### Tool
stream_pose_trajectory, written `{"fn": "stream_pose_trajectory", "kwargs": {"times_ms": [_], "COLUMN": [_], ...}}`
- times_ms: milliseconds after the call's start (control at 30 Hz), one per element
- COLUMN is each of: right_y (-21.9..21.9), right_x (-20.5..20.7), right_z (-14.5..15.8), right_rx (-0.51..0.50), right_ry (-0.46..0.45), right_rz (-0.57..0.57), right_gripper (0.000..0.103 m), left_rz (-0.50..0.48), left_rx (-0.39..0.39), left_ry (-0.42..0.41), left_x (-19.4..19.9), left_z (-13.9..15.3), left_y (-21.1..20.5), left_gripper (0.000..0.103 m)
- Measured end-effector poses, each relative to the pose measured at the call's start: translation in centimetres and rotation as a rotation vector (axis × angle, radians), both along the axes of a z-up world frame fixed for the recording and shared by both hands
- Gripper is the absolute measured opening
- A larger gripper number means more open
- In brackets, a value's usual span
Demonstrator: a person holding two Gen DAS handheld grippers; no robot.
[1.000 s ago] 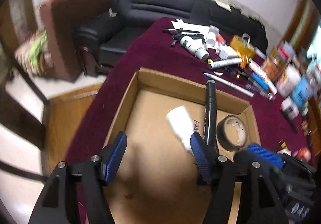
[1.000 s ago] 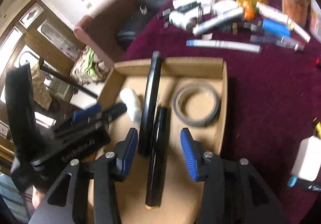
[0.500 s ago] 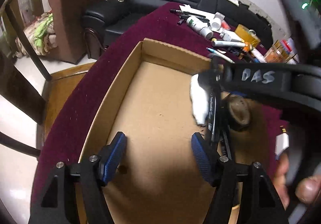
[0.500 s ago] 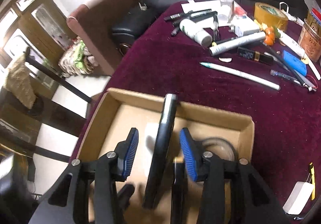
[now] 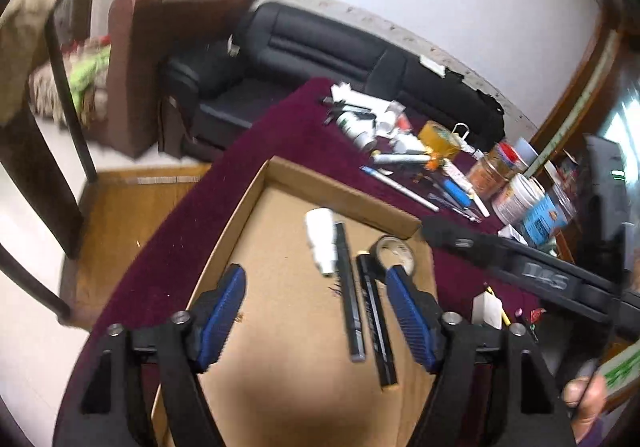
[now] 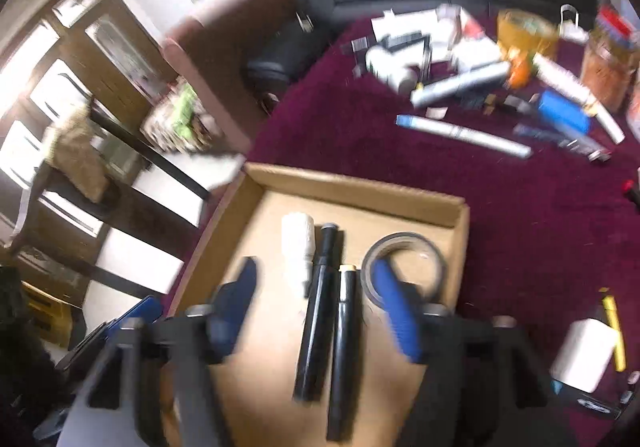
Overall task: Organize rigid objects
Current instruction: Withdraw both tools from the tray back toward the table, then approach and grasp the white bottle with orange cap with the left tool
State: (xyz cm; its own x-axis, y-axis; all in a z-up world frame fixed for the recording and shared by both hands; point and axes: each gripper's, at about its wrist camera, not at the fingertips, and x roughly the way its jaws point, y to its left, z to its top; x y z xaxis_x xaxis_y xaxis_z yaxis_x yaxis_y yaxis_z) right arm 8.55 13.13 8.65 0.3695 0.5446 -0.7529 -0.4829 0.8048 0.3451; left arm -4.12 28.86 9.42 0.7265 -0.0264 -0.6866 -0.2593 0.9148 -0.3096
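A shallow cardboard box (image 5: 256,191) (image 6: 352,183) lies on the maroon table. In it lie a white bottle (image 5: 322,243) (image 6: 298,251), two long black markers (image 5: 350,291) (image 6: 318,311) side by side, and a ring of dark tape (image 5: 394,253) (image 6: 404,247). My left gripper (image 5: 316,311) is open and empty above the box. My right gripper (image 6: 316,307) is open and empty above the markers. The right gripper's body shows in the left wrist view (image 5: 520,271).
Loose pens, tubes, a white bottle (image 6: 388,67), yellow tape (image 5: 440,135) and jars (image 5: 492,171) lie on the far table. A white block (image 6: 584,355) and yellow pen (image 6: 614,323) lie right of the box. A black sofa (image 5: 320,43) and brown armchair stand behind.
My right gripper opened and let go of the long black marker, which now lies in the box beside the other. Both grippers pulled back above the box.
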Motion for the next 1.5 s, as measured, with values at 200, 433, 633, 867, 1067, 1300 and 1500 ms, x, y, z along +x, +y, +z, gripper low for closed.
{"fn": "stream_pose_trajectory", "kwargs": {"times_ms": [200,433,633,867,1067,1300,1500], "right_y": [-11.2,-27.8,-32.8,-32.3,-28.6,-31.5,-34.0], "right_x": [-9.7,-12.7,-13.2,-11.2,-12.7,-13.3,-13.4], "right_z": [5.9,-1.2,-3.9,-6.6,-5.9,-6.1,-5.8], "right_rx": [-0.043,-0.006,0.04,0.195,0.463,0.341,0.301], "right_ry": [-0.377,-0.155,-0.046,0.047,0.147,0.071,0.05], "right_rz": [-0.183,-0.483,-0.523,-0.439,-0.122,-0.319,-0.394], "right_gripper": [0.102,0.103,0.101,0.101,0.102,0.102,0.102], "left_rz": [-0.08,-0.257,-0.39,-0.35,-0.306,-0.352,-0.419], "left_rx": [0.06,-0.012,0.019,-0.005,-0.022,0.054,0.316], "left_ry": [-0.068,-0.057,0.085,0.114,0.159,0.226,0.207], "left_x": [-2.7,-4.0,-4.0,-4.3,-3.7,-1.3,2.0], "left_z": [2.2,0.4,-3.8,-4.4,-5.7,-7.8,-8.6], "left_y": [-6.6,-16.6,-23.7,-22.8,-21.2,-23.0,-26.0], "left_gripper": [0.082,0.089,0.089,0.089,0.089,0.089,0.089]}}
